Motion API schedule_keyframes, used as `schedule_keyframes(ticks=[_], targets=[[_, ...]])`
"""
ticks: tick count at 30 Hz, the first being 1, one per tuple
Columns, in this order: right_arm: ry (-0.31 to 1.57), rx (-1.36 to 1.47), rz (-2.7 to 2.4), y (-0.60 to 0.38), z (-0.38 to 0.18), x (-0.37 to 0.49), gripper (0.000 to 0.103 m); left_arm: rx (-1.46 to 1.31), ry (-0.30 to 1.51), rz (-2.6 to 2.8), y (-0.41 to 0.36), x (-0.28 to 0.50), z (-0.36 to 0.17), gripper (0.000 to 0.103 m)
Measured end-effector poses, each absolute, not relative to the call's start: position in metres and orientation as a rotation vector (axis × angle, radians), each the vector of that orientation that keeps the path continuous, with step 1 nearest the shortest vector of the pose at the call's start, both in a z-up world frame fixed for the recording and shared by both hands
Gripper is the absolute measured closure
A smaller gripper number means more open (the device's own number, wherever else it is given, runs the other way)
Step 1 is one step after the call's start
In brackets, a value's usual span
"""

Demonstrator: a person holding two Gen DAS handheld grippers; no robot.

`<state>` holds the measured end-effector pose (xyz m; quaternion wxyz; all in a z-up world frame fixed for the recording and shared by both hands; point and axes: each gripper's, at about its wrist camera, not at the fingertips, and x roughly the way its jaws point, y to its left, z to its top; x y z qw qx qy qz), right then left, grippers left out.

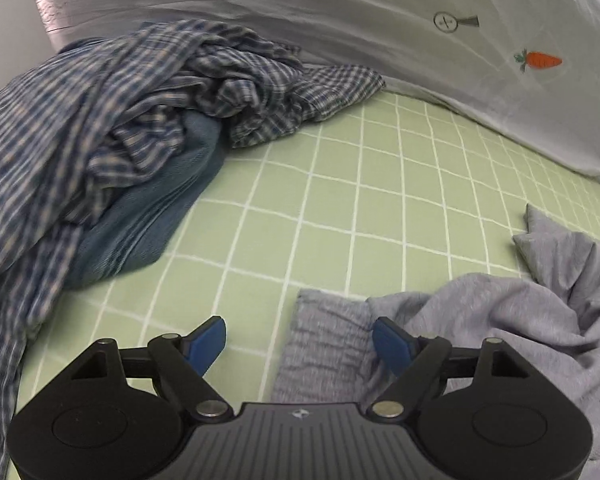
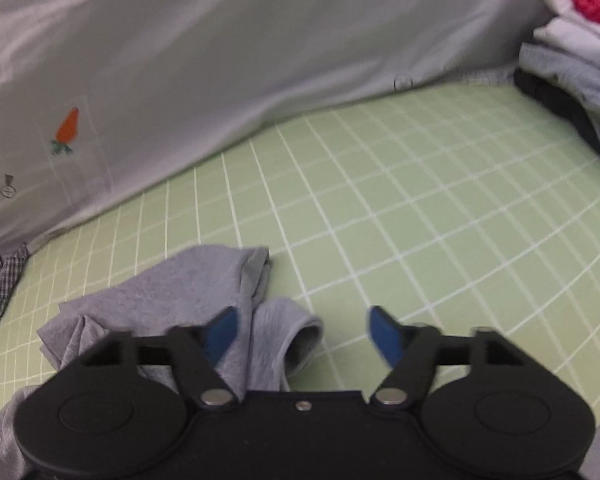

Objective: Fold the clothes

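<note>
A crumpled grey garment (image 1: 500, 320) lies on the green checked sheet (image 1: 380, 184) at the lower right of the left wrist view. My left gripper (image 1: 299, 340) hovers open just over its ribbed hem, with nothing between the blue pads. In the right wrist view the same grey garment (image 2: 168, 292) lies bunched at the lower left, one sleeve opening facing forward. My right gripper (image 2: 303, 334) is open above that sleeve and the bare sheet (image 2: 420, 208), holding nothing.
A heap of blue plaid shirt (image 1: 100, 120) over a blue knit piece (image 1: 160, 216) fills the left. A white cloth with a carrot print (image 1: 538, 60) rises at the back. Stacked grey, dark, white and red clothes (image 2: 572, 52) sit far right.
</note>
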<state>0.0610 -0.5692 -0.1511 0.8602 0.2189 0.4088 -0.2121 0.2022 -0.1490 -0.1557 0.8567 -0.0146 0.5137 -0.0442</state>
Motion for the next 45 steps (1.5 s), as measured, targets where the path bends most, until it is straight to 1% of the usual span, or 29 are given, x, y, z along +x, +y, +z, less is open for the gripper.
schedule_keyframes(ticks=[1,2,3,4,5,6,9,11,14,18,26,29,32,33,34,35,36,37,39,42,45], targets=[[0.862,0.476,-0.43,-0.569,-0.153,0.061,0.047,-0.034,1.085,-0.091,-0.15,0.205,-0.158,0.028],[0.862,0.494,-0.408,-0.57,-0.155,0.059,0.063,-0.049,1.084,-0.084,-0.15,0.205,-0.158,0.04],[0.861,0.512,-0.386,-0.57,-0.157,0.058,0.073,-0.051,1.076,-0.075,-0.151,0.204,-0.158,0.06],[0.86,0.513,-0.364,-0.57,-0.158,0.057,0.09,-0.054,1.068,-0.066,-0.152,0.204,-0.157,0.063],[0.85,0.491,-0.351,-0.569,-0.156,0.056,0.097,-0.057,1.06,-0.057,-0.153,0.203,-0.156,0.067],[0.837,0.462,-0.34,-0.567,-0.154,0.054,0.097,-0.055,1.052,-0.046,-0.154,0.202,-0.156,0.074],[0.797,0.376,-0.321,-0.565,-0.144,0.05,0.099,-0.019,1.038,0.005,-0.154,0.201,-0.155,0.08],[0.769,0.309,-0.331,-0.565,-0.135,0.049,0.1,0.0,1.031,0.044,-0.153,0.201,-0.154,0.08],[0.724,0.191,-0.376,-0.575,-0.119,0.051,0.1,-0.043,1.033,0.147,-0.133,0.206,-0.153,0.081],[0.642,0.161,-0.471,-0.604,-0.094,0.046,0.1,-0.072,1.018,0.237,-0.106,0.21,-0.151,0.082],[0.489,0.129,-0.665,-0.664,-0.05,0.031,0.1,-0.058,1.015,0.307,-0.089,0.213,-0.154,0.081],[0.556,0.175,-0.753,-0.678,-0.067,0.02,0.099,-0.018,1.013,0.307,-0.095,0.212,-0.156,0.08],[0.665,0.218,-0.82,-0.687,-0.09,0.014,0.096,-0.007,1.014,0.309,-0.096,0.211,-0.158,0.075],[0.69,0.237,-0.821,-0.685,-0.097,0.011,0.093,-0.022,1.018,0.306,-0.095,0.212,-0.157,0.074],[0.707,0.258,-0.816,-0.683,-0.104,0.006,0.074,-0.037,1.023,0.302,-0.093,0.212,-0.156,0.073],[0.708,0.28,-0.801,-0.679,-0.109,0.002,0.054,-0.052,1.029,0.299,-0.09,0.212,-0.155,0.068],[0.7,0.306,-0.787,-0.674,-0.113,-0.003,0.05,-0.068,1.034,0.3,-0.088,0.211,-0.153,0.06],[0.692,0.332,-0.773,-0.669,-0.116,-0.008,0.049,-0.084,1.035,0.301,-0.086,0.211,-0.151,0.055],[0.698,0.41,-0.755,-0.664,-0.127,-0.01,0.049,-0.117,1.02,0.302,-0.083,0.204,-0.145,0.037],[0.713,0.538,-0.712,-0.661,-0.144,-0.01,0.048,-0.143,0.984,0.303,-0.083,0.194,-0.132,0.028],[0.728,0.595,-0.655,-0.653,-0.156,-0.003,0.048,-0.119,0.968,0.311,-0.088,0.182,-0.124,0.026]])
